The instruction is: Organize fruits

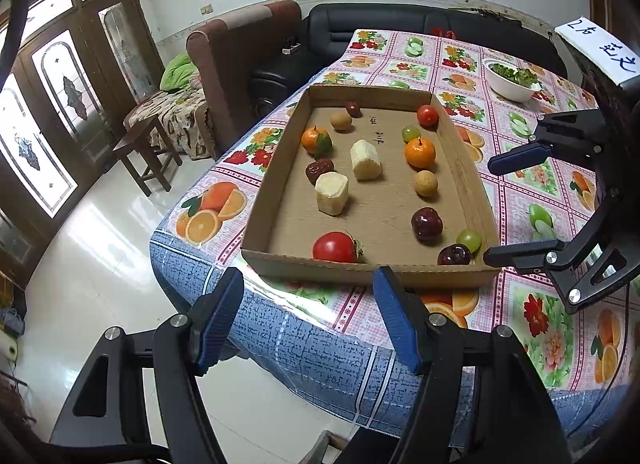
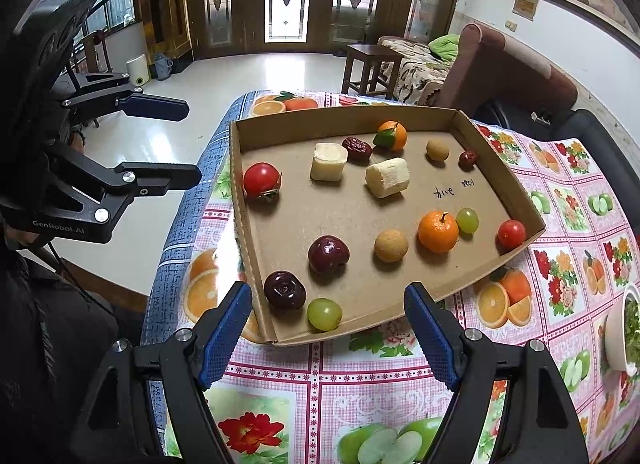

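A shallow cardboard tray (image 1: pixel 472 168) (image 2: pixel 240 192) on the table holds scattered fruit: a big tomato (image 1: pixel 335 247) (image 2: pixel 261 179), two dark cherries (image 1: pixel 427 224) (image 2: pixel 328 254), green grapes (image 1: pixel 469 239) (image 2: pixel 324 314), oranges (image 1: pixel 419 152) (image 2: pixel 437 232), longans (image 1: pixel 425 183) (image 2: pixel 391 245), red dates (image 1: pixel 319 170) (image 2: pixel 357 148), two pale banana pieces (image 1: pixel 332 193) (image 2: pixel 387 177) and a small tomato (image 1: pixel 427 115) (image 2: pixel 511 234). My left gripper (image 1: pixel 308 322) is open and empty, above the table's near edge before the tray. My right gripper (image 2: pixel 328 338) is open and empty over the tray's near corner, above a grape.
A white bowl of greens (image 1: pixel 511 79) (image 2: pixel 622 330) stands on the fruit-print tablecloth (image 1: pixel 540 316) beyond the tray. Sofas (image 1: pixel 248 48) and a wooden stool (image 1: pixel 146 152) stand past the table on a tiled floor.
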